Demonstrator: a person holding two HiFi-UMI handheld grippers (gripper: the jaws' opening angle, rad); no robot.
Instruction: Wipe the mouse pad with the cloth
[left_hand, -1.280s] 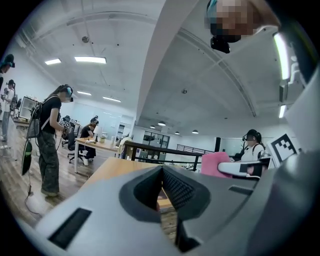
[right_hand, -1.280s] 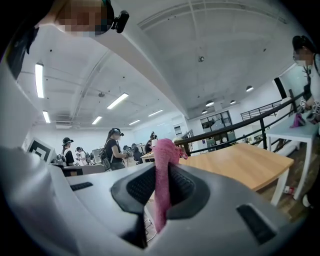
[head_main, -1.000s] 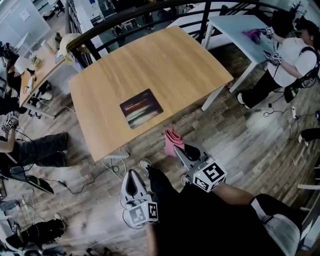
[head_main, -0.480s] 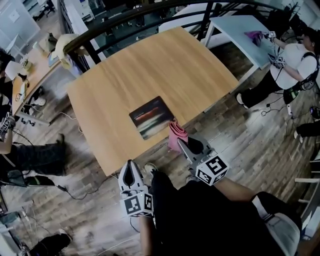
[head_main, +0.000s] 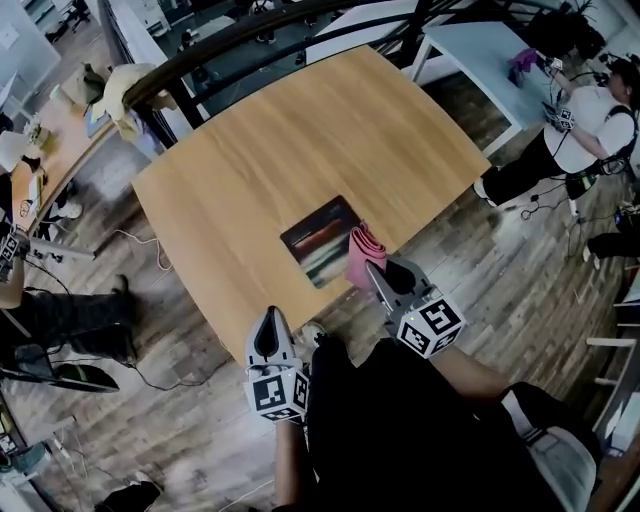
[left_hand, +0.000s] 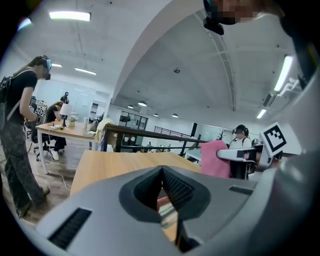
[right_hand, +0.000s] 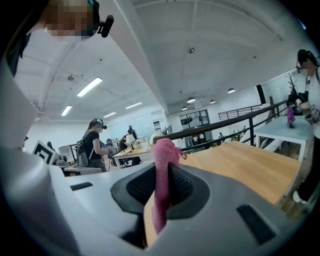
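First, head view. Light-brown rectangular wooden table (head_main: 300, 140) fills the middle of the frame. Dark rectangular mouse pad with a streaked reddish-and-white print (head_main: 320, 240) lies flat near the table's near edge. Right gripper (head_main: 372, 268) is clamped on a folded pink cloth (head_main: 364, 252), which sits at the pad's right edge. Whether the cloth touches the pad cannot be told from here. Left gripper (head_main: 268, 316) hangs off the near table edge, over the wood-plank floor (head_main: 470, 270), well apart from the pad. A person in a white shirt (head_main: 585, 115) stands at upper right beside a pale blue table (head_main: 470, 45).

Left gripper view. Left gripper (left_hand: 162, 171): jaws pressed together, nothing between them. The wooden table (left_hand: 110, 162) runs ahead. The pink cloth (left_hand: 214, 159) shows at right, pinched in the right gripper (left_hand: 239, 155). A person in dark clothes (left_hand: 17, 125) stands at far left.

Right gripper view. Right gripper (right_hand: 161, 167): jaws closed tight on the pink cloth (right_hand: 164, 150). The cloth runs upright through the grip and bunches above the tips. The wooden table (right_hand: 235, 160) stretches away to the right. A person wearing a headset (right_hand: 94, 142) stands at left, and another (right_hand: 307, 75) at the right edge.
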